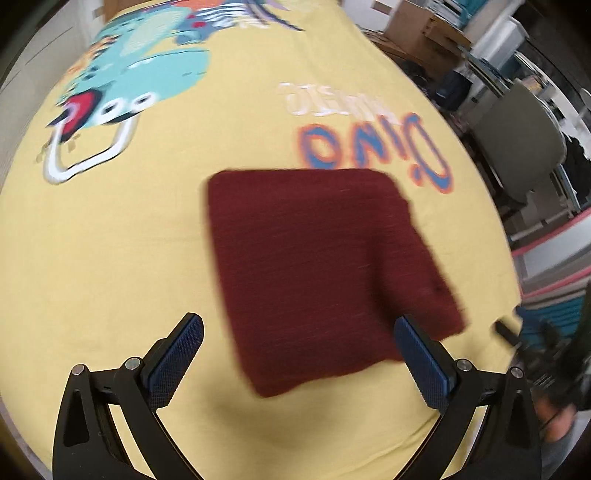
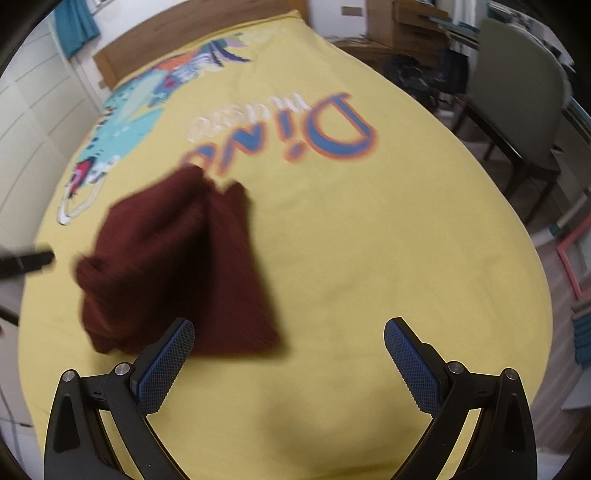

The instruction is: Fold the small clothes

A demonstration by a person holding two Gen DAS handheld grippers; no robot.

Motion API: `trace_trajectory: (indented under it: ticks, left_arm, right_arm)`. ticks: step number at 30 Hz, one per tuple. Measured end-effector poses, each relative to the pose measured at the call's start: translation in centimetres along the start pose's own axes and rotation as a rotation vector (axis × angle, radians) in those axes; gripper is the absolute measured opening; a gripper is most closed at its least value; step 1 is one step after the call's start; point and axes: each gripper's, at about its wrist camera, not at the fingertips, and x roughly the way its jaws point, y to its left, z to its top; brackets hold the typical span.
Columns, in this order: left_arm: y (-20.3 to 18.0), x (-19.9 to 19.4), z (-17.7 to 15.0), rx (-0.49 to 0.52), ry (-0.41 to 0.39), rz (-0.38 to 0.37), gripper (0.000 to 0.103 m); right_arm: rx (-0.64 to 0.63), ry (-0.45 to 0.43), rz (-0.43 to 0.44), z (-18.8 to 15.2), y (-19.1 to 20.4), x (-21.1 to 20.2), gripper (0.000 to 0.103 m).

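Note:
A dark red knit garment (image 1: 317, 273) lies folded into a rough square on the yellow bed sheet (image 1: 110, 251). My left gripper (image 1: 299, 325) hovers over its near edge, jaws wide open, blue pads apart and nothing pinched between them. In the right wrist view the same garment (image 2: 177, 266) sits left of centre, with a bunched fold at its left side. My right gripper (image 2: 288, 328) is open over bare sheet (image 2: 369, 258) just to the right of the cloth; its left pad (image 2: 162, 365) overlaps the garment's near corner in the picture. The other gripper's black tip (image 2: 33, 260) shows at the left edge.
The sheet carries a dinosaur print (image 1: 122, 85) and the lettering "Dino" (image 2: 303, 136). A wooden headboard (image 2: 177, 33) stands at the far end. A grey chair (image 2: 517, 110) and cardboard boxes (image 1: 417, 22) stand beyond the bed's right side. The right gripper and a hand (image 1: 546, 354) show at the right edge of the left wrist view.

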Motion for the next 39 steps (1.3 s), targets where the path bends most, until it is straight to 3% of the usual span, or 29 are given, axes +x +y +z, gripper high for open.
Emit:
trace_trajectory:
  ticks: [8, 11, 15, 18, 19, 21, 23, 25, 30, 35, 39]
  left_arm:
    - [7.5, -2.4, -5.4, -0.054, 0.021, 0.032, 0.102]
    - [8.6, -2.6, -6.5, -0.077, 0.022, 0.009, 0.102]
    - [9.2, -2.8, -7.2, -0.073, 0.025, 0.000, 0.102]
    - [9.2, -2.7, -7.4, -0.057, 0.024, 0.010, 0.102]
    - [9.2, -2.5, -7.4, -0.055, 0.026, 0.009, 0.102]
    - [9.3, -2.2, -7.4, -0.052, 0.032, 0.012, 0.102]
    - [9.3, -1.8, -7.4, -0.046, 0.037, 0.019, 0.102]
    - [9.3, -1.6, -7.4, -0.045, 0.039, 0.016, 0.102]
    - [8.6, -1.7, -7.1, -0.039, 0.028, -0.003, 0.102]
    - [7.4, -1.4, -7.1, -0.003, 0.034, -0.007, 0.102]
    - [6.7, -0.4, -7.2, -0.006, 0.059, -0.006, 0.102]
  right_arm:
    - [-0.123, 0.079, 0.047, 6.9, 8.1, 1.7, 0.101]
    - [-0.154, 0.158, 0.063, 8.3, 11.0, 3.9, 0.091]
    - [-0.181, 0.258, 0.097, 8.4, 14.0, 7.0, 0.087]
    - [-0.209, 0.342, 0.057, 7.3, 15.2, 9.6, 0.086]
    - [-0.213, 0.377, 0.014, 6.6, 15.1, 10.6, 0.084]
    - [-0.197, 0.396, -0.015, 6.0, 14.6, 11.4, 0.059]
    - [-0.122, 0.399, 0.067, 5.6, 13.2, 11.5, 0.030]
    - [-0.079, 0.370, 0.134, 5.5, 11.9, 10.6, 0.024]
    - [-0.078, 0.292, 0.164, 5.5, 10.2, 7.9, 0.020]
    - [-0.076, 0.242, 0.117, 4.7, 7.8, 5.8, 0.020]
    - [-0.058, 0.269, 0.081, 3.0, 5.1, 6.8, 0.027]
